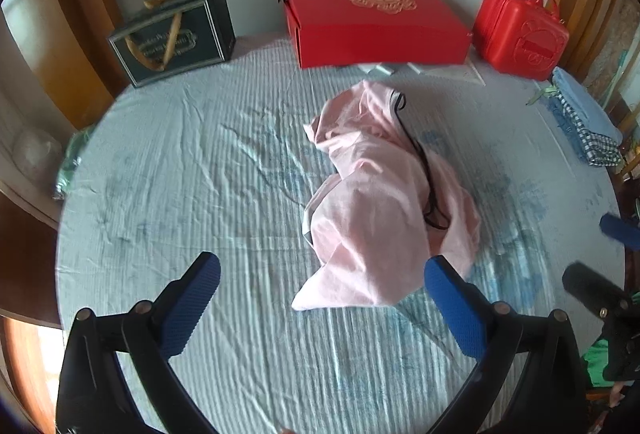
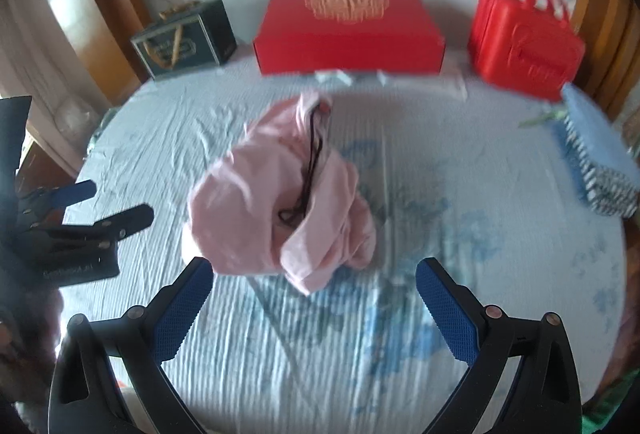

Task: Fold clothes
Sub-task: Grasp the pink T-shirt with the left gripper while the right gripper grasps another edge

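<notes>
A crumpled pink garment (image 1: 380, 202) with a black cord lies in a heap in the middle of the bed; it also shows in the right wrist view (image 2: 272, 202). My left gripper (image 1: 322, 276) is open and empty, just short of the garment's near edge. My right gripper (image 2: 314, 278) is open and empty, hovering over the sheet in front of the heap's near tip. Each gripper shows at the edge of the other's view: the right one (image 1: 600, 258), the left one (image 2: 116, 202).
The bed has a pale blue wrinkled sheet (image 1: 200, 174). At the headboard stand a dark gift box (image 1: 176, 34), a flat red box (image 1: 372, 18) and a red case (image 1: 520, 30). Folded blue and checked cloth (image 1: 584, 126) lies at the right edge.
</notes>
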A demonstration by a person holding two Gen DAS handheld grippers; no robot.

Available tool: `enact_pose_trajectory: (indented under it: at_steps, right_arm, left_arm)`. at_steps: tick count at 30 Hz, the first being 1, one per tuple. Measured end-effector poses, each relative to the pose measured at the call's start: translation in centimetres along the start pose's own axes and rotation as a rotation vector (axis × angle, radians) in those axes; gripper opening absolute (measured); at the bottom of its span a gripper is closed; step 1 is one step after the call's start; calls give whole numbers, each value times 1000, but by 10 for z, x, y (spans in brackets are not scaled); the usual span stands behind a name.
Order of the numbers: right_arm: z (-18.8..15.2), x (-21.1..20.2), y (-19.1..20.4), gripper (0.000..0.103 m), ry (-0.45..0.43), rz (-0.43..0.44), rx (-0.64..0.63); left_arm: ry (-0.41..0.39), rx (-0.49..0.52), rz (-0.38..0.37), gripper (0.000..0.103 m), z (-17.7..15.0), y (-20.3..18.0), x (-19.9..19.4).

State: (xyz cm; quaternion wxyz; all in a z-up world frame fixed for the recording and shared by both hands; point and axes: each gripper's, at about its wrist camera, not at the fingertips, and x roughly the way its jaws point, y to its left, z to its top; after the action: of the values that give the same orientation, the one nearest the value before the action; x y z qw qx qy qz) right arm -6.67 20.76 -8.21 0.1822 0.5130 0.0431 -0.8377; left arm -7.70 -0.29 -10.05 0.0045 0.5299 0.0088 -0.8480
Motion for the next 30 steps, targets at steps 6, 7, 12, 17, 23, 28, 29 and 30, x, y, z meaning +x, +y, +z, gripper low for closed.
enact_pose_trajectory:
  at_steps: [6,7,12,17,23,28,29,30]
  right_arm:
    - [-9,60,-15,86,84,0,41]
    - [-9,69,-16,84,97,15,50]
    - [-9,112,-9,84,166,51,49]
    - [-6,159,-4,69,204,-2,22]
    - [8,125,-35,3,95,-56,47]
    - [1,66,-103,3,-4,-198,176]
    - [-4,59,-117,3,-2,-224,199]
    - [-9,58,-125,3,11,-233,217]
  left_arm:
    - [109,-38,-7,98,-3,11,76]
    - [119,-37,-15,96,-4,11,88]
    - [170,41,-40,76,-14,2,128]
    - [212,0,-116,21,-14,10,145]
    - [95,-66,93,11,13,63,108]
    - [76,-152,127,12,29,120,88]
    - [97,-166,86,19,28,129,86]
    - [102,-162,57,31,26,131,82]
